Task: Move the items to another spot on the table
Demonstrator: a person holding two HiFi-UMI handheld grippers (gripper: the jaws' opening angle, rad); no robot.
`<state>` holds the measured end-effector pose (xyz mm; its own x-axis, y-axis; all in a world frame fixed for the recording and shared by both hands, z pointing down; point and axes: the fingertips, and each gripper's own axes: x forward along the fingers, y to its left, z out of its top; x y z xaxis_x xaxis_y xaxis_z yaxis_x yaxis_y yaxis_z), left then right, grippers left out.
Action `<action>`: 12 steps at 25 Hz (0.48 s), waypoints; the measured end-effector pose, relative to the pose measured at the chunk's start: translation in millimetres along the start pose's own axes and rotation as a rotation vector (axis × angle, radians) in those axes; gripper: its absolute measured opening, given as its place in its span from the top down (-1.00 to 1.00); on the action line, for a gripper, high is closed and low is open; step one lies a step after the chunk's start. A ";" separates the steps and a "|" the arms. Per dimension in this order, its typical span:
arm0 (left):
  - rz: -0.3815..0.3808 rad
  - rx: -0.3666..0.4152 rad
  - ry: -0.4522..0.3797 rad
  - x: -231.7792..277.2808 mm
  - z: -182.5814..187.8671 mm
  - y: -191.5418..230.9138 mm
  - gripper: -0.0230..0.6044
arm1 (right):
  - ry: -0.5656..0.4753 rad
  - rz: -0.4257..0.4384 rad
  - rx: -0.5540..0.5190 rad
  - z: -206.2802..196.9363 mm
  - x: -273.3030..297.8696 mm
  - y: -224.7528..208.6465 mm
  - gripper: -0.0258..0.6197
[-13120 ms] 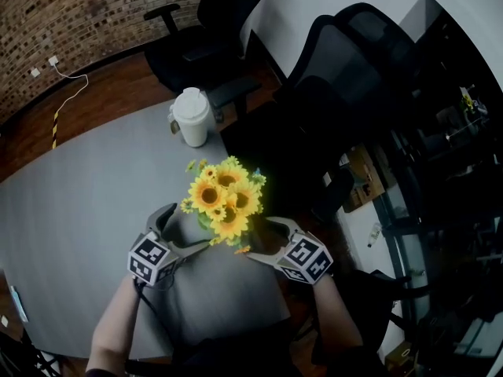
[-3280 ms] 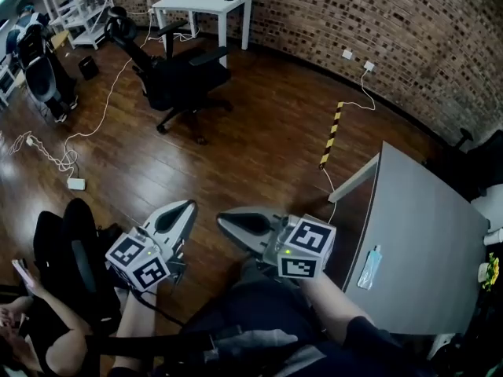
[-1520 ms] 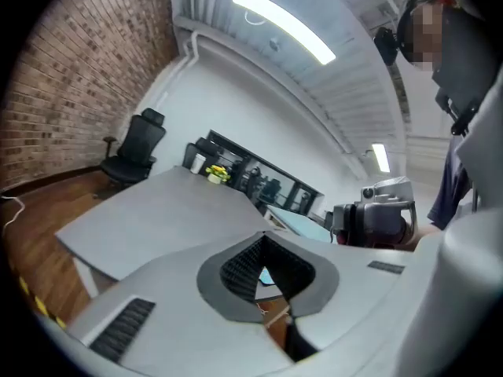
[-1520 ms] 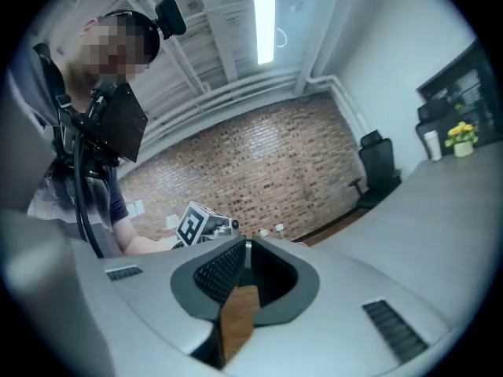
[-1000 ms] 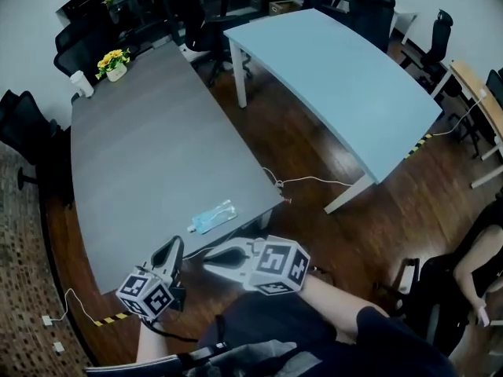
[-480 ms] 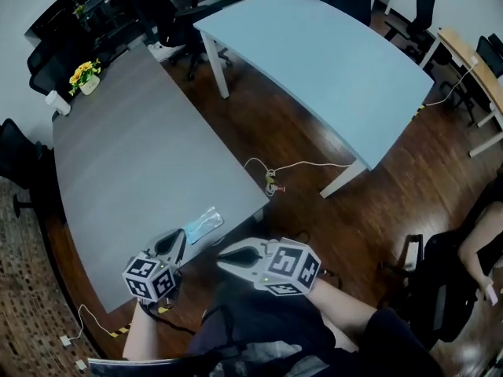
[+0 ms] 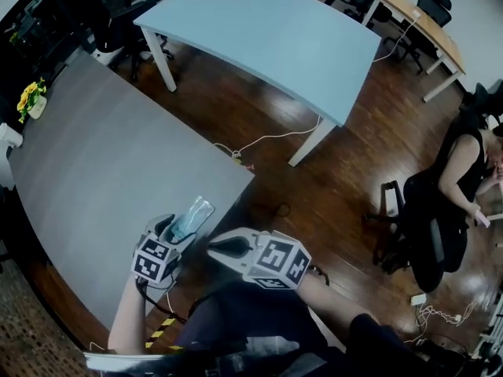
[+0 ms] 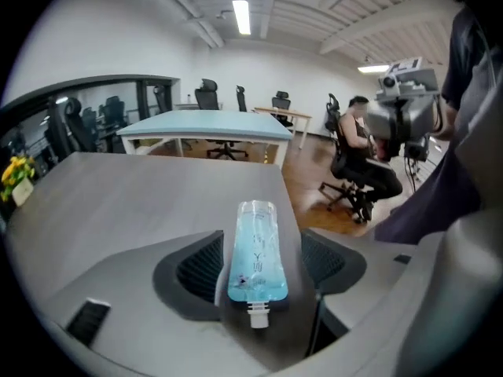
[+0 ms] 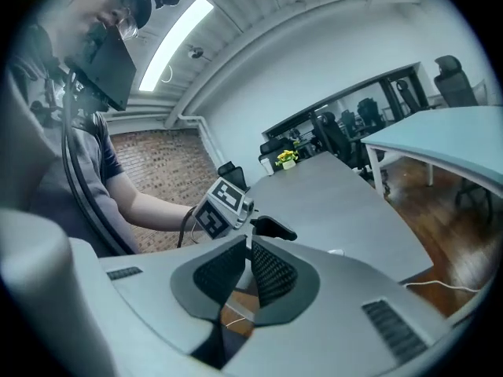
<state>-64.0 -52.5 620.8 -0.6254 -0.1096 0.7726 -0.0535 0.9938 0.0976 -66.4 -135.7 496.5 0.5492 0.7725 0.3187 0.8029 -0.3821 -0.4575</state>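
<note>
Blue pouch [image 8: 255,250] lies flat on the grey surface [image 7: 102,155] near its front corner, cap toward the left tool [image 8: 259,269], whose jaws have just been opening and stand wide on either side of it. Right tool [image 9: 247,251] is closed and empty, beyond the surface's edge

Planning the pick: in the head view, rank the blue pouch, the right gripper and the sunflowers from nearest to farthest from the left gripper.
1. Blue pouch: between the left gripper's jaws, which have just been opening.
2. Right gripper: close beside it, to the right.
3. Sunflowers: far end of the grey table, upper left.
</note>
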 end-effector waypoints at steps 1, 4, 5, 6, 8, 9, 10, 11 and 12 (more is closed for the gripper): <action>-0.018 0.049 0.028 4.3 -3.5 -1.5 -0.11 | -0.012 -0.029 0.020 -0.5 0.3 3.7 0.84; -0.043 0.137 0.066 13.4 -7.4 2.6 -0.11 | -0.035 -0.094 0.063 -2.7 1.2 10.8 0.84; -0.050 0.154 0.076 16.8 -8.8 4.6 -0.11 | -0.039 -0.112 0.071 -4.1 1.1 11.4 0.84; -0.060 0.175 0.091 20.9 -11.1 5.7 -0.11 | -0.046 -0.132 0.078 -5.3 -0.1 11.0 0.84; -0.078 0.225 0.129 30.3 -17.4 5.4 -0.11 | -0.069 -0.178 0.096 -7.1 -6.1 8.0 0.84; -0.083 0.243 0.146 34.9 -20.3 4.7 -0.11 | -0.083 -0.200 0.107 -8.2 -10.5 5.9 0.84; -0.087 0.253 0.160 39.2 -22.0 3.9 -0.11 | -0.097 -0.221 0.117 -9.5 -15.1 3.6 0.84; -0.095 0.255 0.169 42.7 -22.2 2.8 -0.11 | -0.108 -0.240 0.126 -11.0 -19.5 1.2 0.84; -0.106 0.252 0.176 45.2 -21.8 1.9 -0.12 | -0.119 -0.257 0.133 -12.6 -23.1 -0.9 0.84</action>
<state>-75.4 -56.0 669.7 -0.4627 -0.1923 0.8654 -0.3160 0.9478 0.0416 -76.9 -159.6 500.0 0.2949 0.8921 0.3424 0.8704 -0.1029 -0.4815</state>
